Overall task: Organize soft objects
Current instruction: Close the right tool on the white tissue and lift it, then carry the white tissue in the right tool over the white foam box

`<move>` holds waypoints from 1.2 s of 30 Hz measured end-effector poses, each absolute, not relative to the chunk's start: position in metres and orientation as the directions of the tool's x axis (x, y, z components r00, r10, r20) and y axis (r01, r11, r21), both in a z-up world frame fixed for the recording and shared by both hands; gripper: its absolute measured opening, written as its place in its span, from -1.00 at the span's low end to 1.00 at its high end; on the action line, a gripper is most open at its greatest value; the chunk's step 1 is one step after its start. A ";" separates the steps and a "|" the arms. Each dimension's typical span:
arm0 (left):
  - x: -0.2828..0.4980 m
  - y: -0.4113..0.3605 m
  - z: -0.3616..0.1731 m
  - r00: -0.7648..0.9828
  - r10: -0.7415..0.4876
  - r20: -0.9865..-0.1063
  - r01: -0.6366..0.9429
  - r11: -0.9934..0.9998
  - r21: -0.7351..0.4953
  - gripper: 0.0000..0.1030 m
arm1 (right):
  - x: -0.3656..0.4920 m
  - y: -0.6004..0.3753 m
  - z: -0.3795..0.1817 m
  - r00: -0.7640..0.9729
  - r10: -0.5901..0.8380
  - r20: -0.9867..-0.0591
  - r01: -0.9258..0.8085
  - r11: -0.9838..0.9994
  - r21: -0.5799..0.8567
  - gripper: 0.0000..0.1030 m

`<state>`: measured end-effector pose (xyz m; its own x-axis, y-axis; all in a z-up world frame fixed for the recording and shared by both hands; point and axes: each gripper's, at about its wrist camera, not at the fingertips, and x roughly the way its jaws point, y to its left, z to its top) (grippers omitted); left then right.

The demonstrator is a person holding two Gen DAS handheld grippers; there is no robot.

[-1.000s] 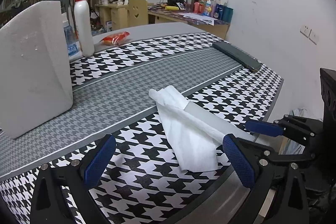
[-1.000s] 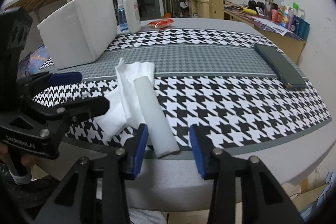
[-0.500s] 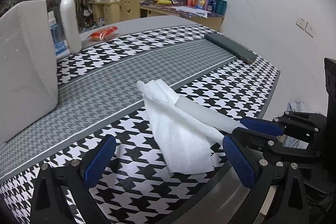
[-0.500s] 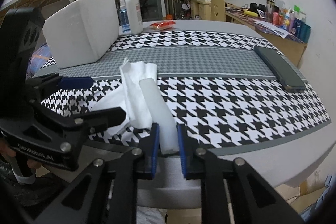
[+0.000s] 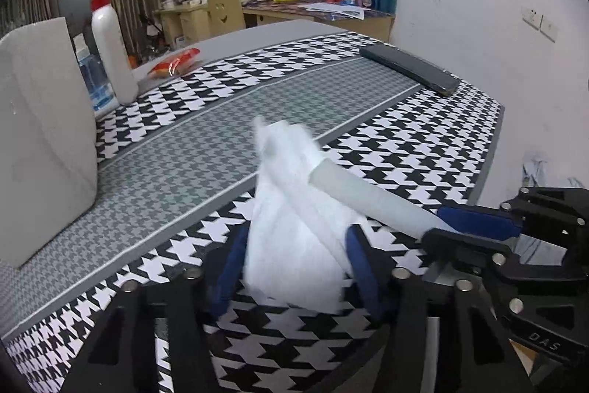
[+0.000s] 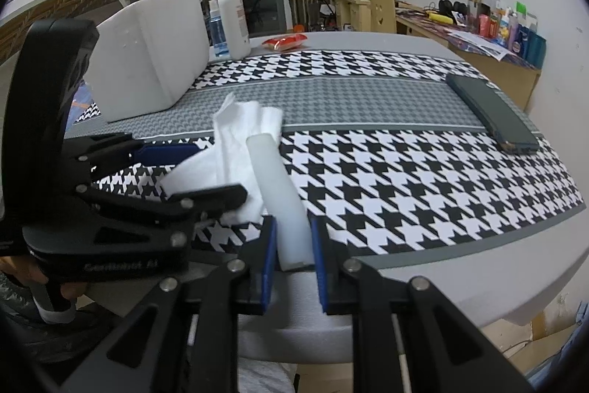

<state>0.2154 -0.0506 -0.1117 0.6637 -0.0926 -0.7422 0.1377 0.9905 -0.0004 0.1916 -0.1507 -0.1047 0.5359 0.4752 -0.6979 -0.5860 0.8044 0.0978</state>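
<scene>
Right gripper (image 6: 292, 255) clamped on foam rod (image 6: 278, 194) end; left gripper (image 5: 294, 267) closed around limp tissue (image 5: 294, 238); grip lightly.

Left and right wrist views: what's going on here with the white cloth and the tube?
A person is working with two handheld grippers at the table. The right gripper is shut on the near end of a pale tube. The left gripper has its fingers on either side of the crumpled white cloth, apparently pinching it. The cloth's far end is wrapped around the tube over the houndstooth runner.
</scene>
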 end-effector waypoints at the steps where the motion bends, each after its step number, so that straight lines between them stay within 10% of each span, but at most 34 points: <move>1: 0.216 -0.050 -0.111 0.664 -0.096 -0.741 0.142 0.990 -0.001 -0.16 | 0.191 -0.151 -0.104 0.536 0.476 -0.697 -0.587 0.804 0.098 -0.55; 7: 0.218 -0.049 -0.110 0.662 -0.128 -0.739 0.164 0.986 -0.023 -0.82 | 0.191 -0.149 -0.105 0.533 0.475 -0.700 -0.590 0.802 0.094 -0.47; 36: 0.210 -0.034 -0.103 0.663 -0.162 -0.731 0.159 0.985 -0.074 -0.84 | 0.205 -0.121 -0.106 0.544 0.436 -0.717 -0.604 0.796 0.025 -0.48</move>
<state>0.2104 -0.0344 -0.1033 0.6626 -0.1618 -0.7313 0.1586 0.9846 -0.0741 0.2054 -0.1207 -0.1058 0.5439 0.4355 -0.7173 -0.6043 0.7964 0.0253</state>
